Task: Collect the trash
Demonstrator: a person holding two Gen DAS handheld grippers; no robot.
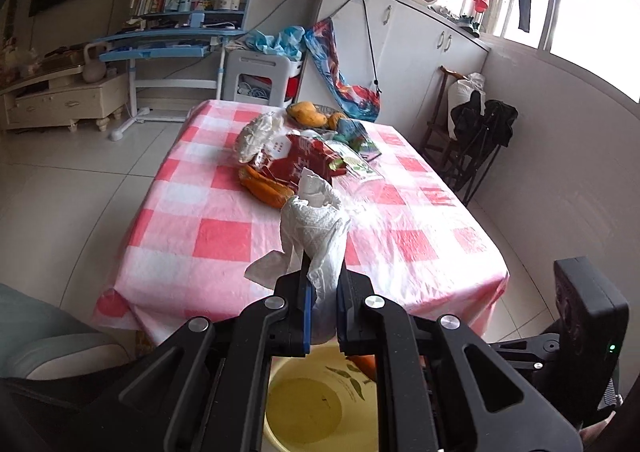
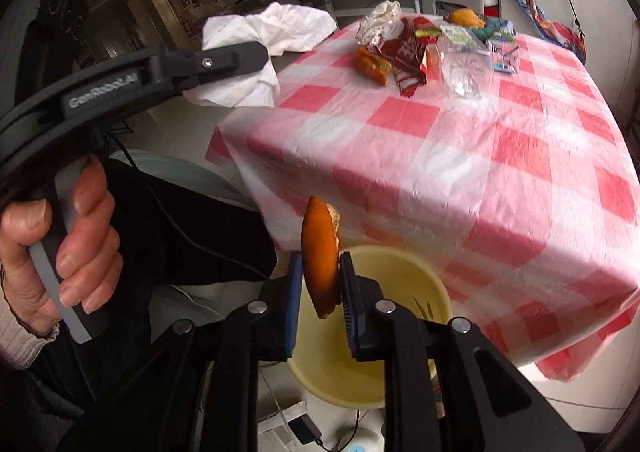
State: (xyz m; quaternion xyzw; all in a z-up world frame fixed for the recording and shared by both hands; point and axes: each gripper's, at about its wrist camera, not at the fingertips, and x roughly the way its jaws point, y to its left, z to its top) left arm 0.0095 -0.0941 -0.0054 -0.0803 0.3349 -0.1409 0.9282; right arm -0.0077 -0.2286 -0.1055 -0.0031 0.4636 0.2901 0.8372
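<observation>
My left gripper [image 1: 322,284] is shut on a crumpled white paper towel [image 1: 316,228] and holds it above the yellow bucket [image 1: 304,408] in front of the table. The right wrist view shows that towel [image 2: 260,52] hanging from the left gripper's fingers [image 2: 224,62]. My right gripper [image 2: 320,272] is shut on an orange peel [image 2: 320,252], held upright over the bucket's rim [image 2: 400,256]. More trash lies on the checked tablecloth [image 1: 224,236]: an orange peel [image 1: 264,188], a red snack wrapper [image 1: 304,160], a crumpled foil bag [image 1: 256,136] and clear plastic [image 2: 464,68].
Mangoes [image 1: 308,114] and small cartons [image 1: 356,136] sit at the table's far end. A grey seat [image 1: 48,336] is at the left of the bucket. A folding chair with dark bags [image 1: 476,132] stands by the right wall. A power adapter and cables [image 2: 304,430] lie below the bucket.
</observation>
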